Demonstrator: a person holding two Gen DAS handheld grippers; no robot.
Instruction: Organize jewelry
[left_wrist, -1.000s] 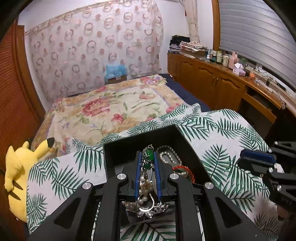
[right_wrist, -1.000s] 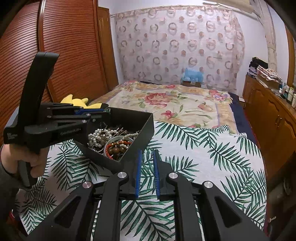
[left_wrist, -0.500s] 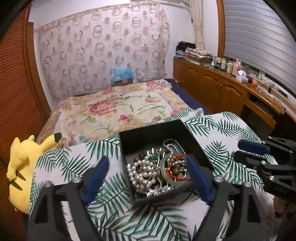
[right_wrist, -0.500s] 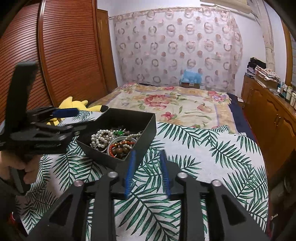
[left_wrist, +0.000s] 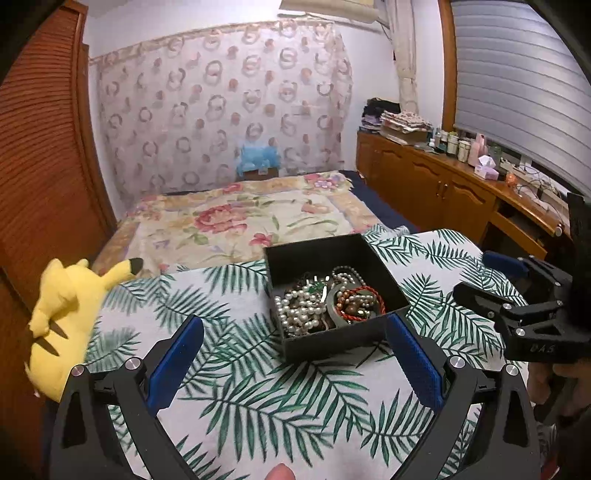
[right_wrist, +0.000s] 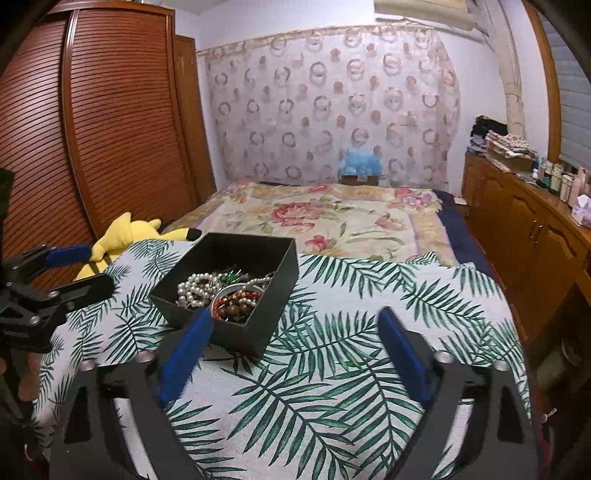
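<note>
A black open box (left_wrist: 373, 254) stands on the palm-leaf cloth (left_wrist: 258, 387); it also shows in the right wrist view (right_wrist: 280, 280). Inside lie a pearl necklace (left_wrist: 299, 314), a red bead bracelet (left_wrist: 360, 301), a grey bangle and a green-stone piece (right_wrist: 231, 275). My left gripper (left_wrist: 295, 362) is open and empty, pulled back above the cloth in front of the box. My right gripper (right_wrist: 291, 354) is open and empty, to the right of the box and nearer than it. Each gripper shows at the edge of the other's view.
A yellow plush toy (left_wrist: 70, 299) lies at the cloth's left edge. A bed with a floral cover (right_wrist: 325, 218) lies beyond. A wooden dresser (left_wrist: 461, 199) with bottles runs along the right wall. A slatted wardrobe (right_wrist: 103, 129) stands on the left.
My left gripper let go of the jewelry piece into the box, opened wide and pulled back. My right gripper went from shut to wide open and drew back a little.
</note>
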